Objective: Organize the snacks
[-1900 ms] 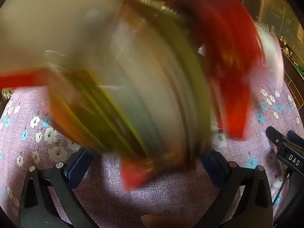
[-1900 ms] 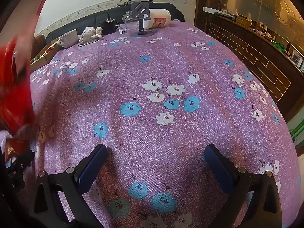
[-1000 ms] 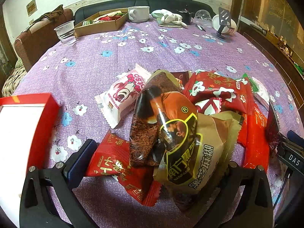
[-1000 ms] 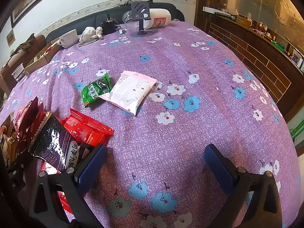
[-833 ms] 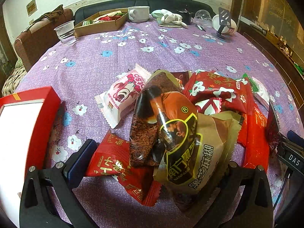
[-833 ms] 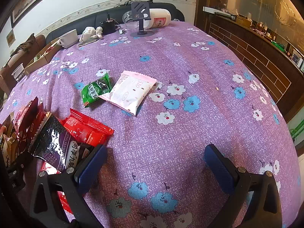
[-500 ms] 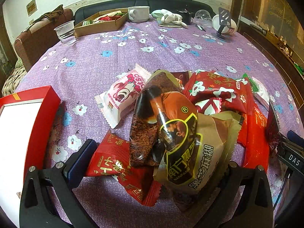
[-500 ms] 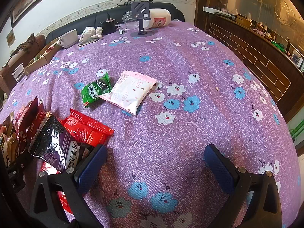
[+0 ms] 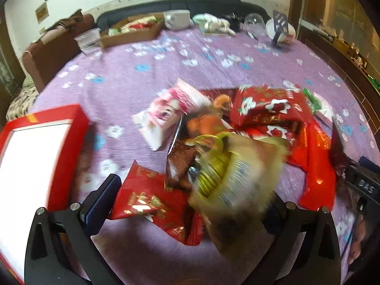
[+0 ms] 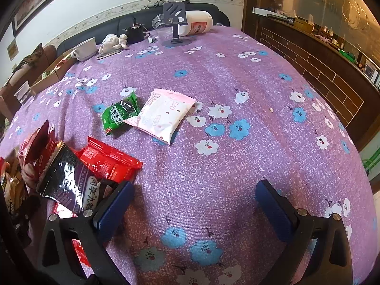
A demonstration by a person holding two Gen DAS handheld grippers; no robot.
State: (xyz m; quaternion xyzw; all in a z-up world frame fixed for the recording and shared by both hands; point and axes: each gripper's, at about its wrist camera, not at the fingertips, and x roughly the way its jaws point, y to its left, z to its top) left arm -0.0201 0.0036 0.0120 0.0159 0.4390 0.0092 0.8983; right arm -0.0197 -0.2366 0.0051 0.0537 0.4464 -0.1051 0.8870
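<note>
Left gripper [image 9: 190,197] wide, straddling blurred tan foil snack packet [image 9: 237,185] atop red wrapper heap; red white-lined box [image 9: 35,161] left. Close squarely on one packet. Right gripper [image 10: 193,201] wide, empty.

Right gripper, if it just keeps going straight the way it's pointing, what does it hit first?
Probably nothing soon: the open right gripper points over bare purple tablecloth. The pink-and-white snack packet lies further ahead, slightly left of that line, so it may pass beside it; depth is unclear.
</note>
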